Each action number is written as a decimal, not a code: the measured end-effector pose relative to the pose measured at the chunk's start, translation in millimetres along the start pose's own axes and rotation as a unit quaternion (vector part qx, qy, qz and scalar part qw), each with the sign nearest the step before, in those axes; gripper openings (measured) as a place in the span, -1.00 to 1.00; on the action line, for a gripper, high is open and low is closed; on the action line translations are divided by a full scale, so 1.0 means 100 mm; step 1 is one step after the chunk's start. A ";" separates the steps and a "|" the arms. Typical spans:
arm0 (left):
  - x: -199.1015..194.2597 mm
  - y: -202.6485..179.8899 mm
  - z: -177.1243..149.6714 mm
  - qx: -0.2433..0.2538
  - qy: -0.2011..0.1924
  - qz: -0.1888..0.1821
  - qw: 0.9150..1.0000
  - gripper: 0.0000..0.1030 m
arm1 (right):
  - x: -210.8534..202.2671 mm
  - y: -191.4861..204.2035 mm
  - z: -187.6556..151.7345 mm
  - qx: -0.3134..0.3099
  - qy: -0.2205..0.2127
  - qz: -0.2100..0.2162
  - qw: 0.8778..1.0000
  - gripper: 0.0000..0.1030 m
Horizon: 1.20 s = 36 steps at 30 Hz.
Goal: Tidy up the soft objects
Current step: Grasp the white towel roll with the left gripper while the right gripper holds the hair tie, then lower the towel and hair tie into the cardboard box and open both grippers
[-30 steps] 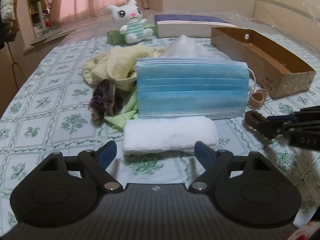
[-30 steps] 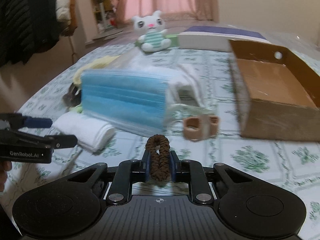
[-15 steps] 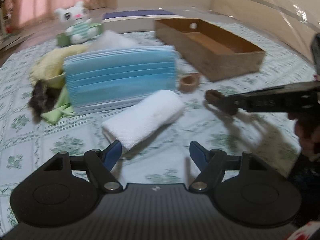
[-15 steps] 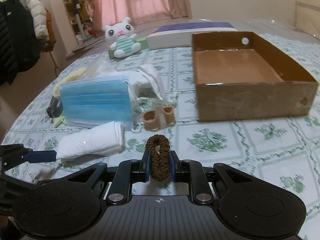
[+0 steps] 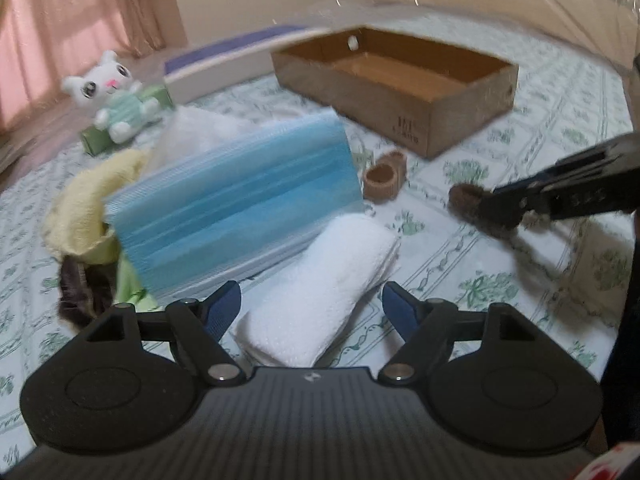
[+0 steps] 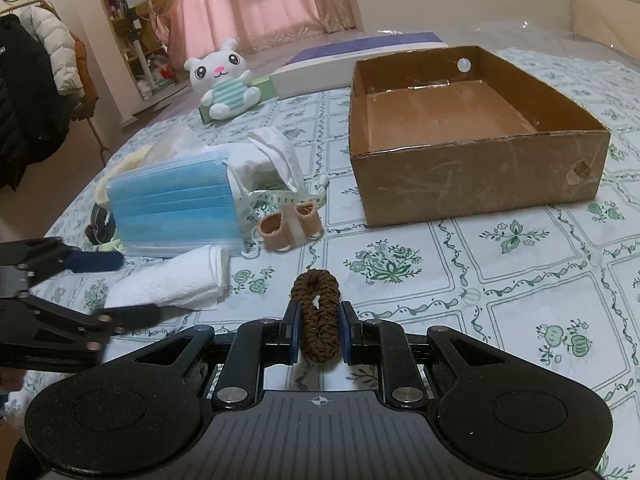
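My right gripper [image 6: 319,330] is shut on a brown hair scrunchie [image 6: 318,312] and holds it above the tablecloth, in front of the open cardboard box [image 6: 476,184]. It also shows from the side in the left wrist view [image 5: 496,210], holding the scrunchie [image 5: 466,200]. My left gripper [image 5: 312,306] is open, its jaws standing either side of a rolled white towel [image 5: 324,292]; the towel also shows in the right wrist view [image 6: 172,284]. A stack of blue face masks [image 5: 236,204] lies just behind the towel.
A yellow cloth [image 5: 84,204], a dark scrunchie [image 5: 80,292], a beige toe separator [image 6: 288,226], a white pouch [image 6: 268,160], a white plush toy [image 6: 224,80] and a flat purple-white box [image 6: 360,56] lie on the patterned tablecloth.
My left gripper has moved closer to the white towel and turned right. My right gripper has moved nearer the box with the scrunchie still held.
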State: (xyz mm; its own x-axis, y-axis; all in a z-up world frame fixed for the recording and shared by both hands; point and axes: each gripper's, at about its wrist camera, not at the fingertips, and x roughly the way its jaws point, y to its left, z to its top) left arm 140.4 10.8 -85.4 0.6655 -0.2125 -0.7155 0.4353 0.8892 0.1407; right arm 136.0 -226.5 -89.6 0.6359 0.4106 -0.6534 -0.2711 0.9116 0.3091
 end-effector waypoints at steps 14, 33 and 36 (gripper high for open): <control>-0.03 -0.15 0.05 -0.094 0.031 -0.067 0.993 0.43 | -0.05 -0.08 -0.03 0.008 0.002 -0.006 1.000 -0.62; 0.04 -0.33 0.26 -0.092 0.044 -0.043 0.994 -0.28 | -0.33 -0.32 -0.01 0.025 -0.021 -0.007 0.999 -0.62; -0.07 -0.38 0.40 -0.101 0.020 -0.056 0.993 -0.29 | -0.44 -0.34 0.07 0.020 -0.039 -0.002 0.999 -0.62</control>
State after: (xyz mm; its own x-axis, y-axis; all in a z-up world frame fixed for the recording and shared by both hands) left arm 143.0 -37.3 -58.3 0.5939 -0.3022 -0.7456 0.3724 0.9248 -0.0782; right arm 122.1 -276.2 -66.5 0.6912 0.4031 -0.5998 -0.2401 0.9109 0.3356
